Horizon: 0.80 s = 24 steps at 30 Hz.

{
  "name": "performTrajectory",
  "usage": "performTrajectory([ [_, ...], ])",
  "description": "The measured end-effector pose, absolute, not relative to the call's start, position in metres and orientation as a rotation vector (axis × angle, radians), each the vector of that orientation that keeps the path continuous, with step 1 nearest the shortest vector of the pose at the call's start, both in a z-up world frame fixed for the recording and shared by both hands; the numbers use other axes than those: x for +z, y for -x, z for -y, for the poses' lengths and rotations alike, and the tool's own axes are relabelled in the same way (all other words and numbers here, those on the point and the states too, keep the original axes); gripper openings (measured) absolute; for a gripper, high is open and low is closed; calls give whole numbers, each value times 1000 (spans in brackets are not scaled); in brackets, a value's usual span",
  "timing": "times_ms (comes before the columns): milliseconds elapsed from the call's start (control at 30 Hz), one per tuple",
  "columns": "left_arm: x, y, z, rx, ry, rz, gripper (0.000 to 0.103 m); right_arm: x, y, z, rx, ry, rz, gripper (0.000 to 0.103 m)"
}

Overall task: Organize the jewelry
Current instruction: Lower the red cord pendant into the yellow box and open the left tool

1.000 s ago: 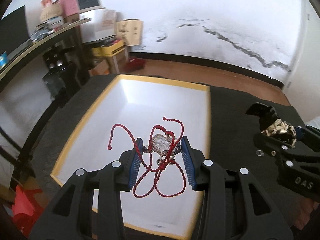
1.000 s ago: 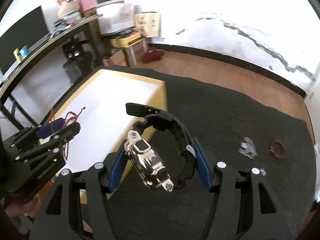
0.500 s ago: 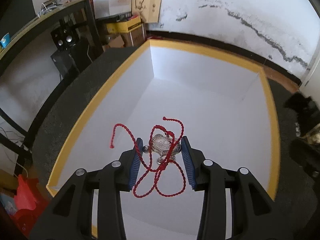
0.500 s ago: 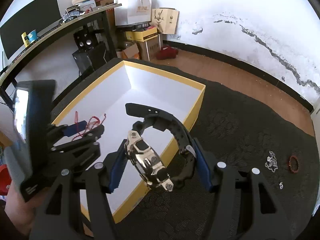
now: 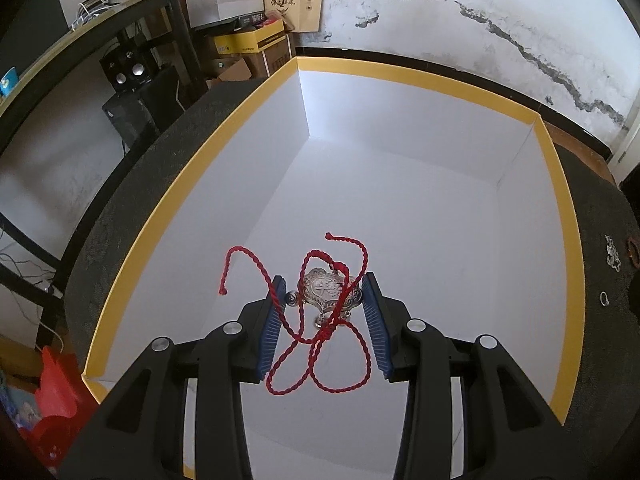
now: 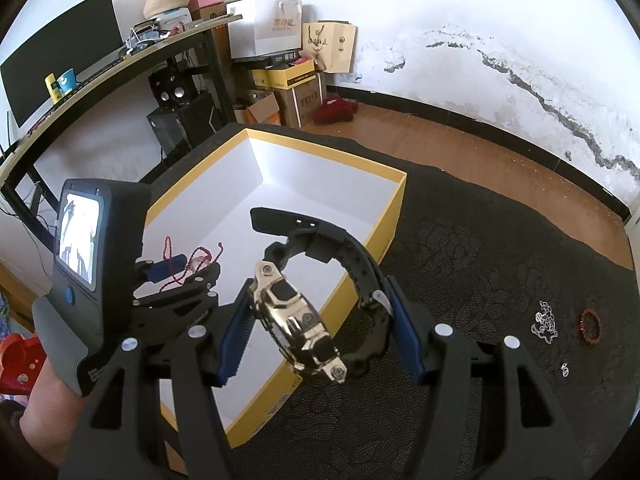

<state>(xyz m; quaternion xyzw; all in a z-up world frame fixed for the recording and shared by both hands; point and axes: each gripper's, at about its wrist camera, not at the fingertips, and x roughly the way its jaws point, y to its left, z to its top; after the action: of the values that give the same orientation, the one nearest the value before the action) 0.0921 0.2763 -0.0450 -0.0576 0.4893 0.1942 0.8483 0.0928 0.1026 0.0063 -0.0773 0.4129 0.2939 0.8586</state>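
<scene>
- Step in hand: placing phase, both pieces carried, neither yet set down in the yellow-rimmed white cardboard box.
- Left gripper clamped on silver lock-shaped pendant on twisted red cord; pendant pinched between blue ribbed pads, cord loops dangling below and ahead of the fingertips.
- Pendant held inside the box outline, above the white floor, near the box's close end; contact with floor not tellable.
- Right gripper closed on chunky gold-and-black wristwatch with black resin strap; strap arcing up ahead of the fingertips, gold case tilted between the pads.
- Watch hovering over the near right wall of the box, not yet inside; box mostly ahead-left of right gripper.
- Next move, judged: lower left gripper, spread fingers, let pendant and cord drop clear of pads; snag risk from cord looped across left pad. Then shift right gripper left over the rim and release the watch apart from the cord.
- Left view only: full box interior, bare apart from pendant; cord routing around pads.
- Right view only: left gripper from the side with its lit rear screen, sitting left-ahead of the watch.
- Loose items on dark patterned table, right of right gripper: silver chain heap, red bead bracelet, small silver ring; well apart from box, seen more clearly in the right view.
</scene>
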Motion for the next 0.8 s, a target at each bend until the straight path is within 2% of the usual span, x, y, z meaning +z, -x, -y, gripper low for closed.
performTrajectory([
  [433, -45, -92, -275, 421, 113, -1045, 40, 10, -94, -93, 606, 144, -858, 61],
  [500, -45, -91, -274, 423, 120, -1041, 53, 11, -94, -92, 605, 145, -857, 61],
  [533, -43, -90, -274, 422, 123, -1032, 63, 11, -95, -92, 605, 144, -857, 61],
  [600, -40, -88, -272, 424, 119, -1017, 72, 11, -94, -92, 604, 144, -856, 61],
  [667, -37, -86, -271, 424, 120, -1006, 88, 11, -94, -92, 605, 144, -856, 61],
  [800, -30, -80, -268, 416, 109, -989, 93, 12, -94, -93, 607, 148, -855, 62],
])
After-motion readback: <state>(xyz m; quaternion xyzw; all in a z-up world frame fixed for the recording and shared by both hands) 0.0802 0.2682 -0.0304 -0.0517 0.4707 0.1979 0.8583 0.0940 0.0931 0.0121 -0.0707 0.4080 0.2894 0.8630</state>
